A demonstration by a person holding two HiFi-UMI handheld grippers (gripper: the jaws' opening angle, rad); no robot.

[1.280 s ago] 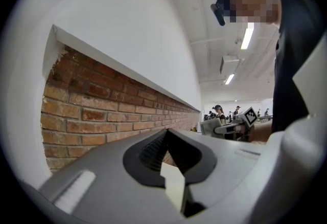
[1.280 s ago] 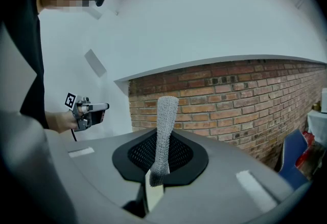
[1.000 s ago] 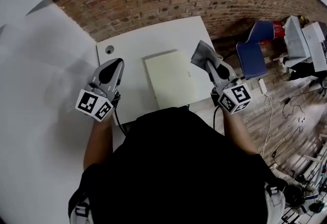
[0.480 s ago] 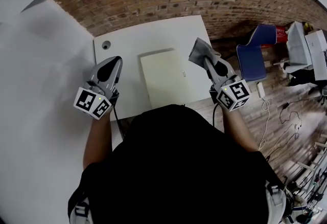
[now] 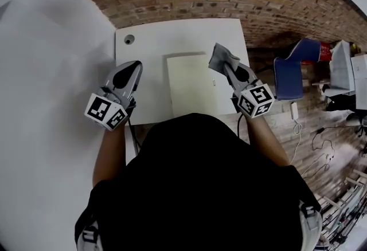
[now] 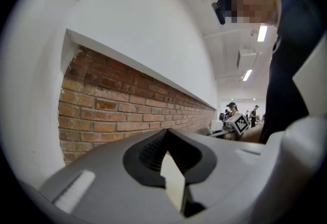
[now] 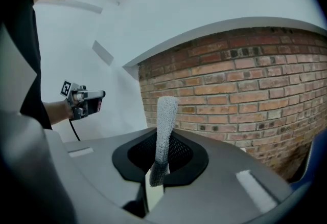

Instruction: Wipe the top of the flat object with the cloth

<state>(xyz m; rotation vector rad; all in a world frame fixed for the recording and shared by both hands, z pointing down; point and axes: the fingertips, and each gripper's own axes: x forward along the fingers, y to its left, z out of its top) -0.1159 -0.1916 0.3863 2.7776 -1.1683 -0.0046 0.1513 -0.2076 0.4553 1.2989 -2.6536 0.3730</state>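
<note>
Flat object: we are looking down on a pale cream rectangular flat panel (image 5: 192,85) lying on the white table top (image 5: 150,44), its long axis running straight away from us

Cloth: a grey knitted cloth (image 5: 219,58) is sticking out of the right gripper (image 5: 228,70) over the panel's far right corner; we cannot tell whether it is touching the panel or hanging just above it

Right gripper: its jaws are clamping a fold of the cloth between them, pointing away from us along the panel's right edge

Left gripper: the left gripper (image 5: 132,67) is hovering off the panel's left edge, apart from it, with its jaws pressed together on nothing

Nearer hand: the right one, sitting at the panel's edge while the left is standing off to the other side

Coming move: we are judging that the cloth needs lowering flat onto the panel, then sweeping leftward across the short side and back towards us down the long axis

Risk: we are guessing the thin panel could slide on the table, since nothing is bracing it
</note>
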